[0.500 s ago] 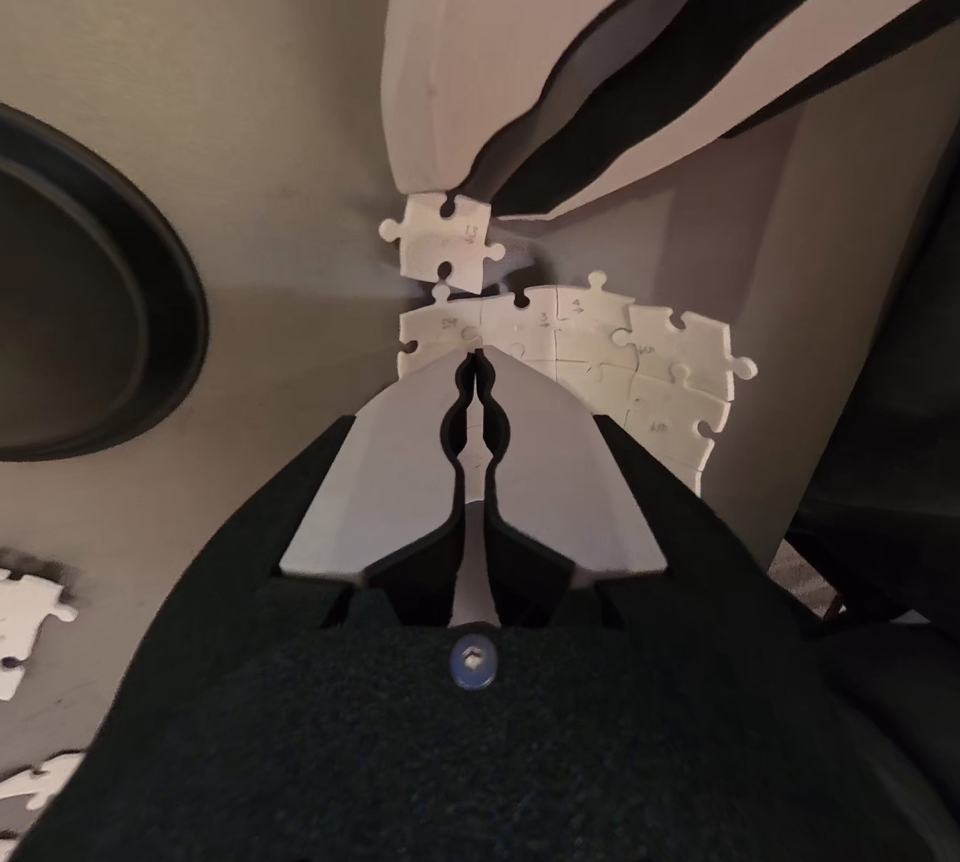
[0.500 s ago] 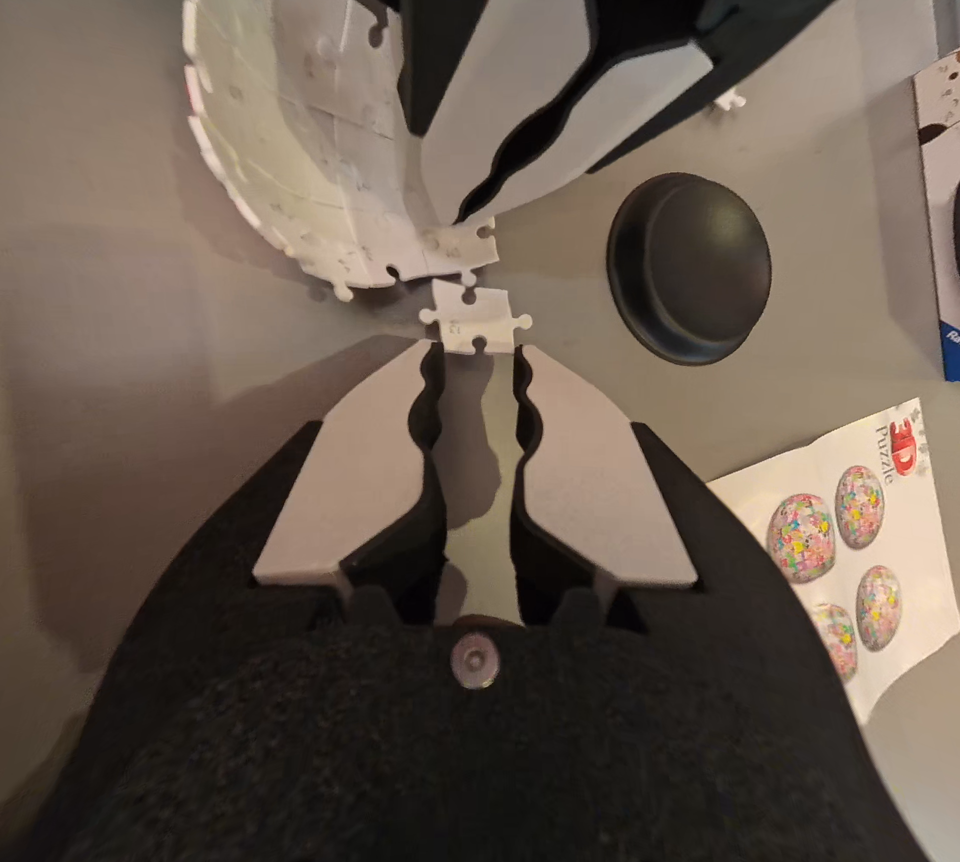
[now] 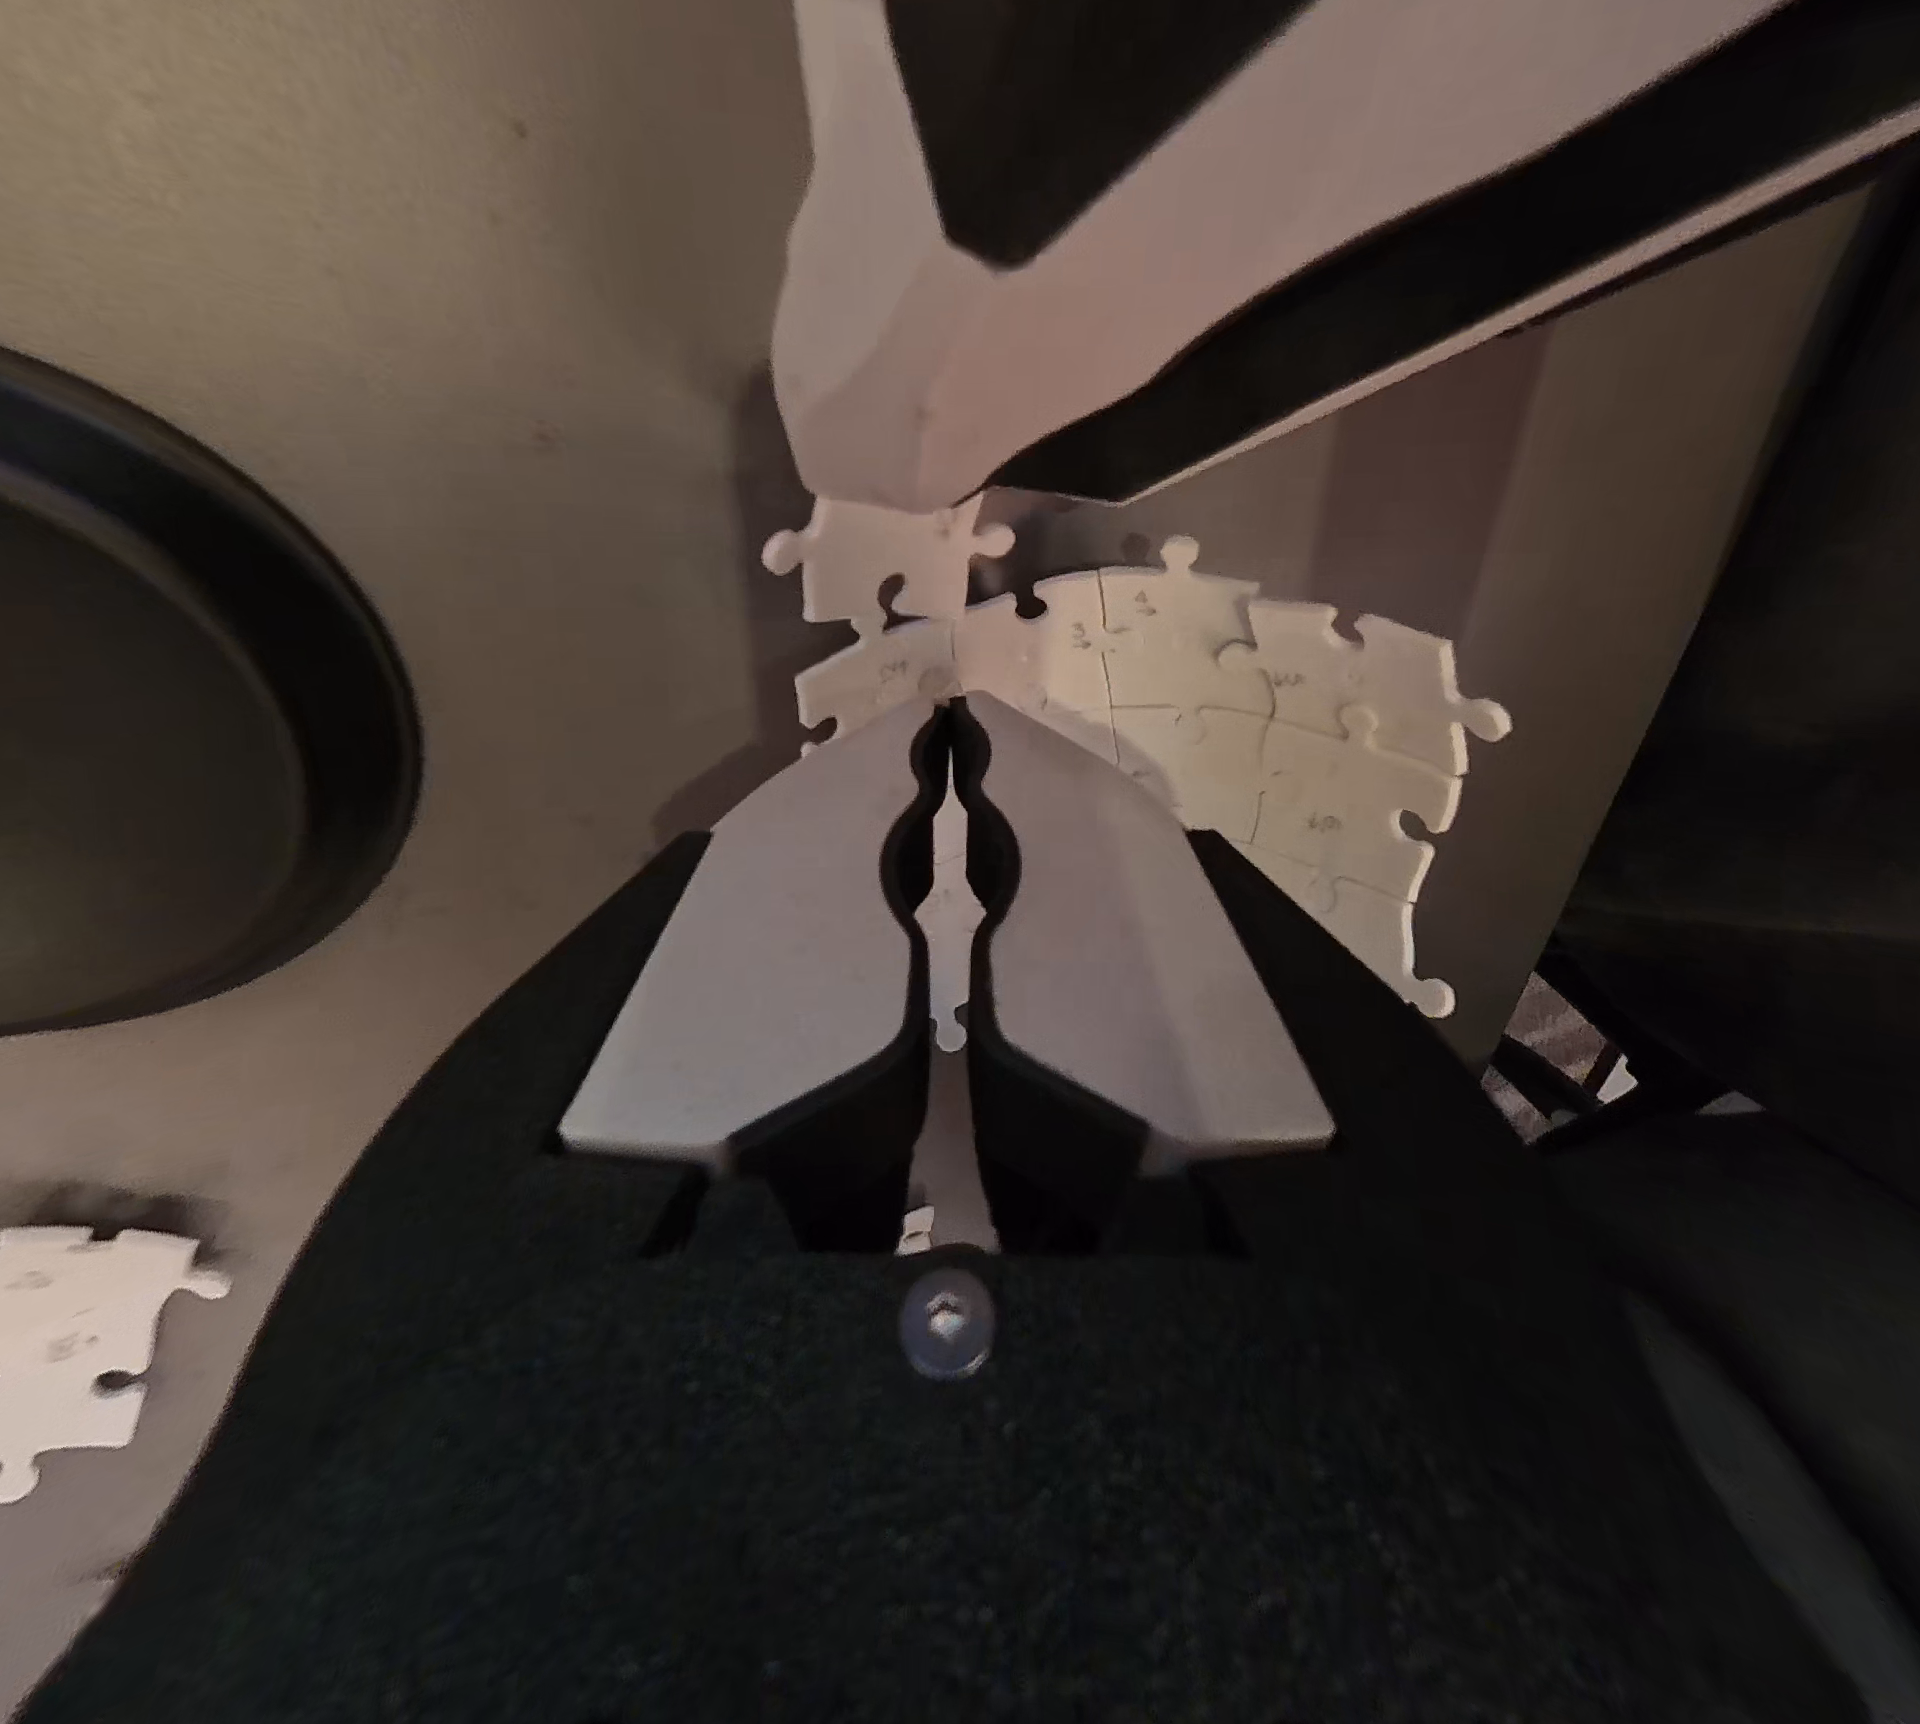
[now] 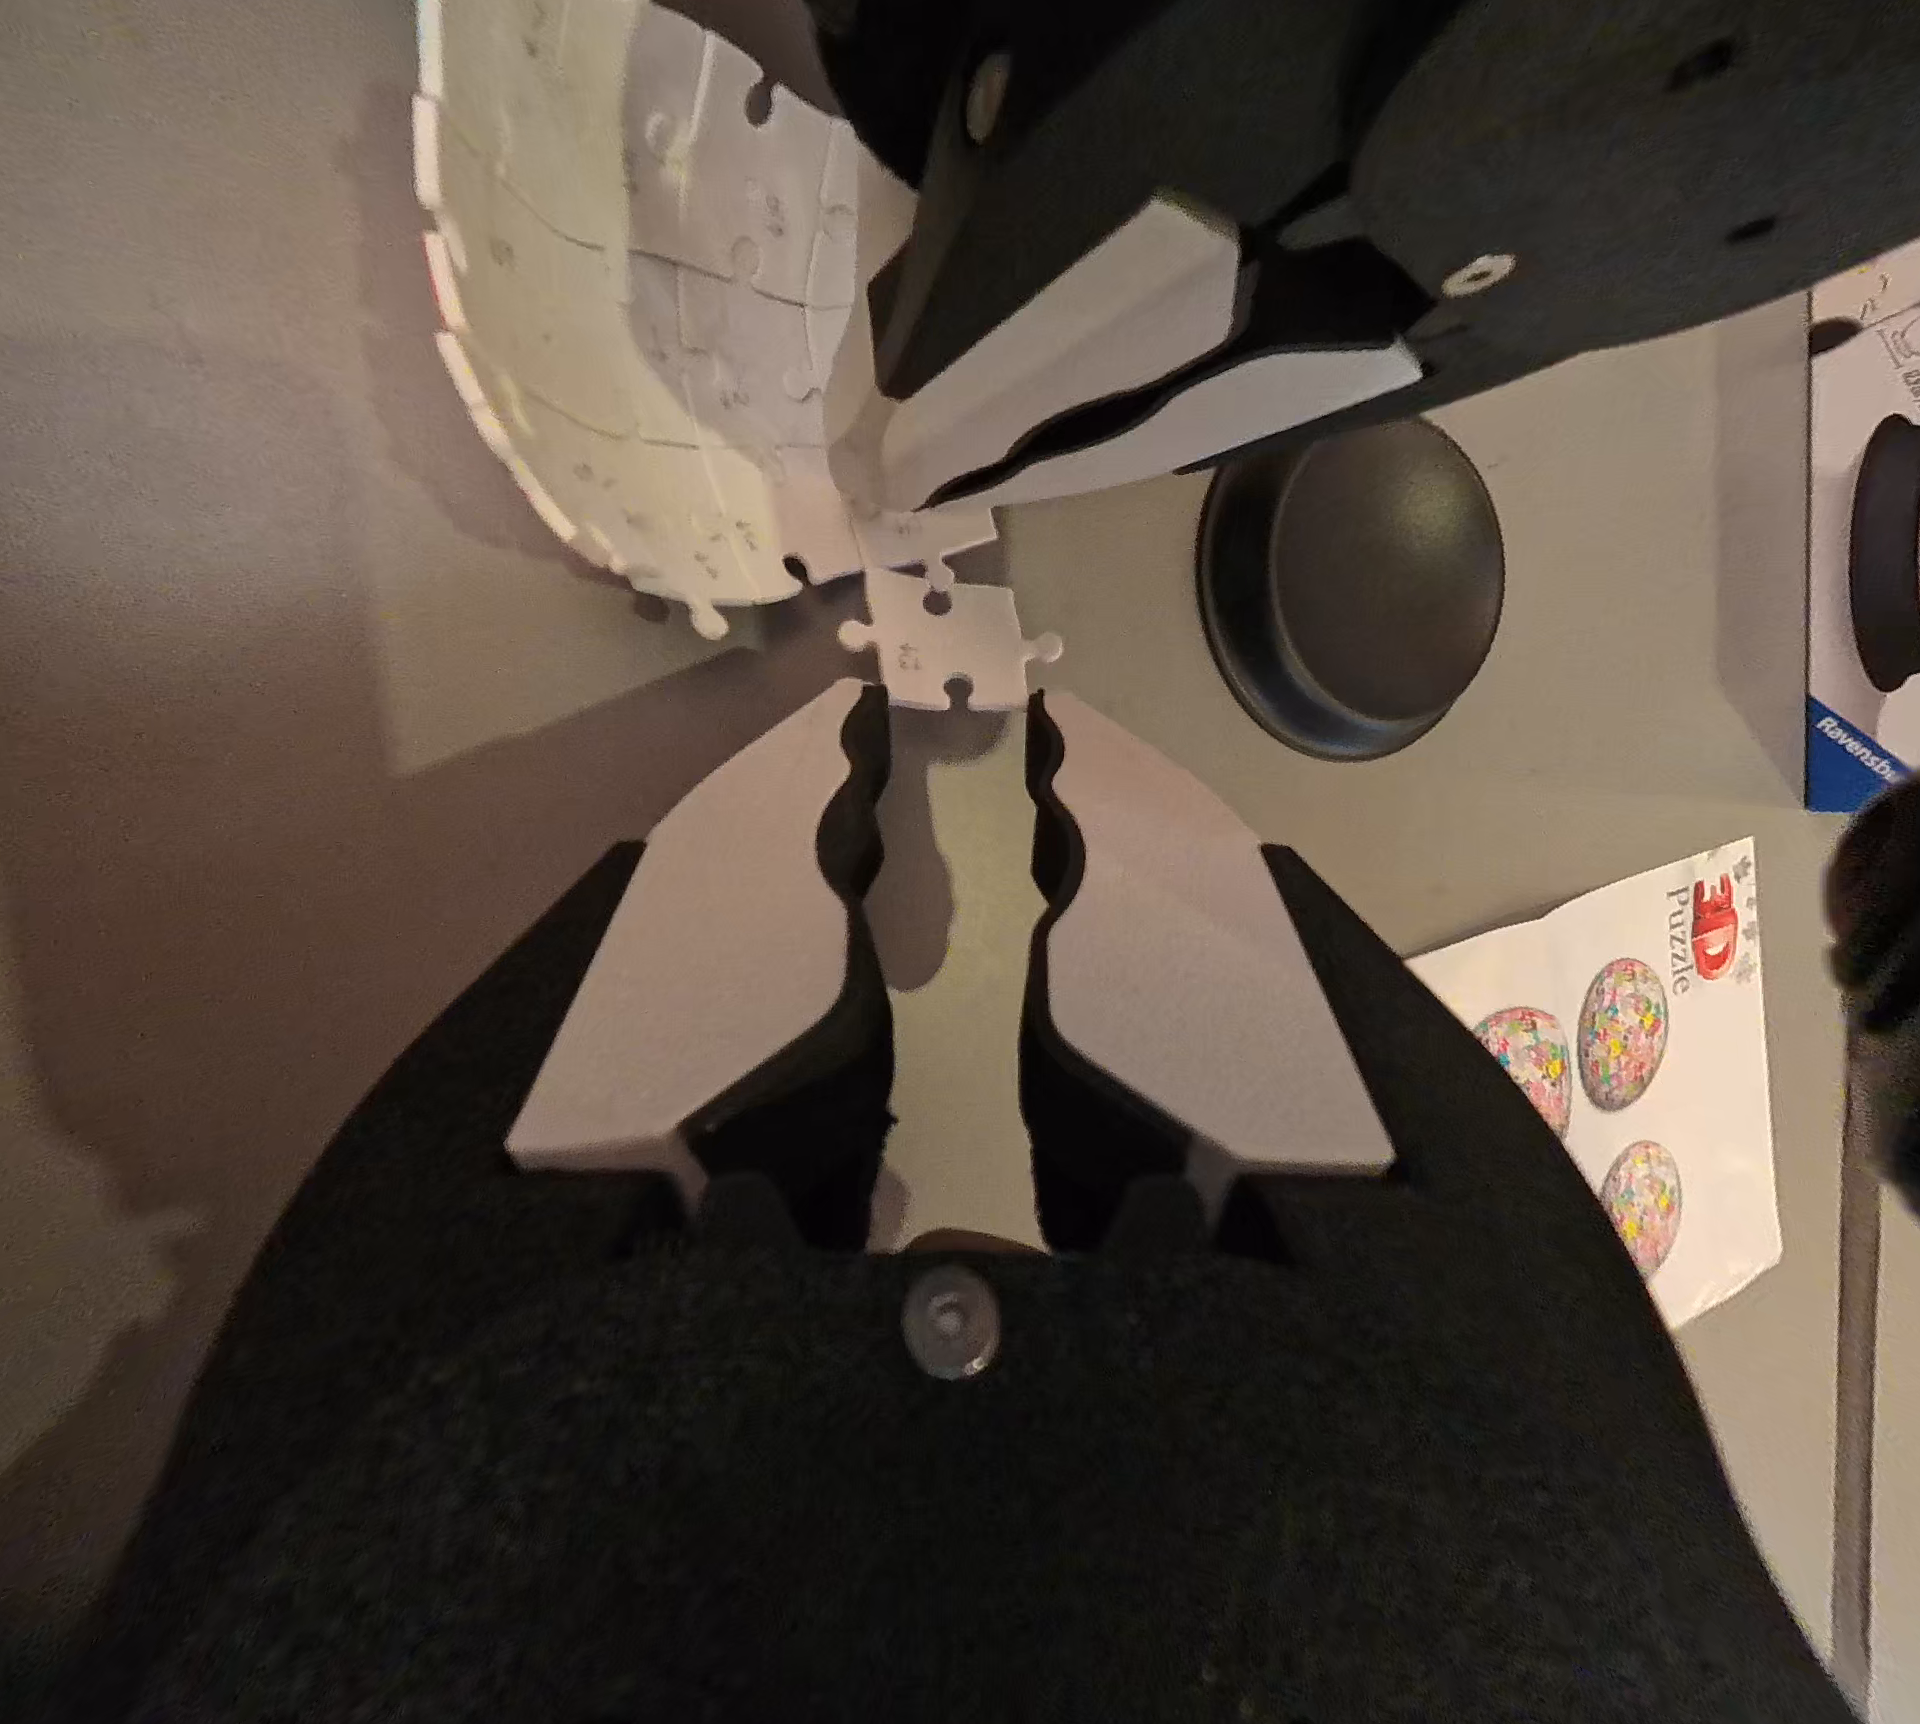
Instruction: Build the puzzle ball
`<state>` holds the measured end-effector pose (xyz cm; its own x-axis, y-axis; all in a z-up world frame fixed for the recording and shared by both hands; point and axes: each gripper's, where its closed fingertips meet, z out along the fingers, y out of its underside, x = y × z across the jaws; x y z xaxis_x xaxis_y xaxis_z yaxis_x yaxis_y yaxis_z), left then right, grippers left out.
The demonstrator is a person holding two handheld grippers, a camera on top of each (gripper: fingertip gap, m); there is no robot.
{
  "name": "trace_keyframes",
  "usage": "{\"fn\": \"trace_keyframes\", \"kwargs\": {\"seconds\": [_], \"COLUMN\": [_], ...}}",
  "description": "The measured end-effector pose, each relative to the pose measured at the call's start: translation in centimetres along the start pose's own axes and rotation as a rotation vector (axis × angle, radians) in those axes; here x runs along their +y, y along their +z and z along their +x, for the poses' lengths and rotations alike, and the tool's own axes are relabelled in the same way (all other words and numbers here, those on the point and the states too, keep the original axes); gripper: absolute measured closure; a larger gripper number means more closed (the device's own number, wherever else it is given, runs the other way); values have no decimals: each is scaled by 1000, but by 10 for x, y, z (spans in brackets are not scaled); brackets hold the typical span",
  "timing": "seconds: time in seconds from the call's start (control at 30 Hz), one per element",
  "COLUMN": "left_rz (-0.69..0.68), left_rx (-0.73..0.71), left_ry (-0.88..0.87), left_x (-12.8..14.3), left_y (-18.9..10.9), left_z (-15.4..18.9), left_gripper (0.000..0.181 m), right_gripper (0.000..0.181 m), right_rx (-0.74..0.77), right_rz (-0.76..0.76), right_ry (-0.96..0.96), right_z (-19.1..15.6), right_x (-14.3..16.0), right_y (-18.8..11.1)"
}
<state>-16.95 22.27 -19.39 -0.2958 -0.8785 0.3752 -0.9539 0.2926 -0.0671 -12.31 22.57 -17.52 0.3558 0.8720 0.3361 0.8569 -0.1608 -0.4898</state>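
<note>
Meeting now, right claw's [image 4: 956, 703] clamped loose piece [image 4: 951, 648] and left claw's [image 3: 951, 718] clamped shell [image 3: 1247, 718].

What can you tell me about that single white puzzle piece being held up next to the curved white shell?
The single puzzle piece is small, plain white and stiff-looking like plastic, with knobs on its sides, notches in its edges and a faint handwritten mark. The right claw pinches its near edge, holding it off the grey table. Its far edge meets the rim piece of the curved shell, which the left claw grips; whether it has clicked in, I cannot tell.
</note>
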Motion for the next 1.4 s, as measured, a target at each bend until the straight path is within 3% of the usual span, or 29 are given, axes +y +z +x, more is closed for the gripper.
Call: {"fn": "trace_keyframes", "kwargs": {"seconds": [0.27, 0.57, 0.83, 0.9, 0.93, 1.07, 1.23, 1.33, 1.4], "left_rz": [-21, 51, 464, 565, 619, 830, 801, 810, 834], "left_rx": [30, -50, -219, -235, -240, -269, -386, -362, -340], "left_ry": [16, 0, -266, -402, -473, -621, -645, -674, -669], "left_x": [0, 3, 22, 32, 37, 48, 60, 62, 58], "left_y": [0, -10, -65, -65, -64, -54, -30, -20, -20], "left_z": [0, -10, 7, 23, 31, 68, 85, 82, 80], "left_gripper": [181, 181, 164, 164, 163, 161, 162, 162, 162], "right_gripper": [157, 157, 157, 157, 180, 181, 179, 164, 163], "right_rx": [1, -31, -43, -40, -38, 0, 5, 32, 36], "right_rz": [-19, -24, 13, 15, 6, 33, 62, 88, 121], "right_ry": [-36, -11, 29, 36, 39, 62, 162, 258, 335], "right_z": [2, -4, -4, -4, -3, -1, 0, 5, 6], "right_x": [-3, 1, 2, 2, 5, 8, 12, 11, 9], "right_y": [7, 15, 18, 18, 18, 15, 8, -5, -17]}}
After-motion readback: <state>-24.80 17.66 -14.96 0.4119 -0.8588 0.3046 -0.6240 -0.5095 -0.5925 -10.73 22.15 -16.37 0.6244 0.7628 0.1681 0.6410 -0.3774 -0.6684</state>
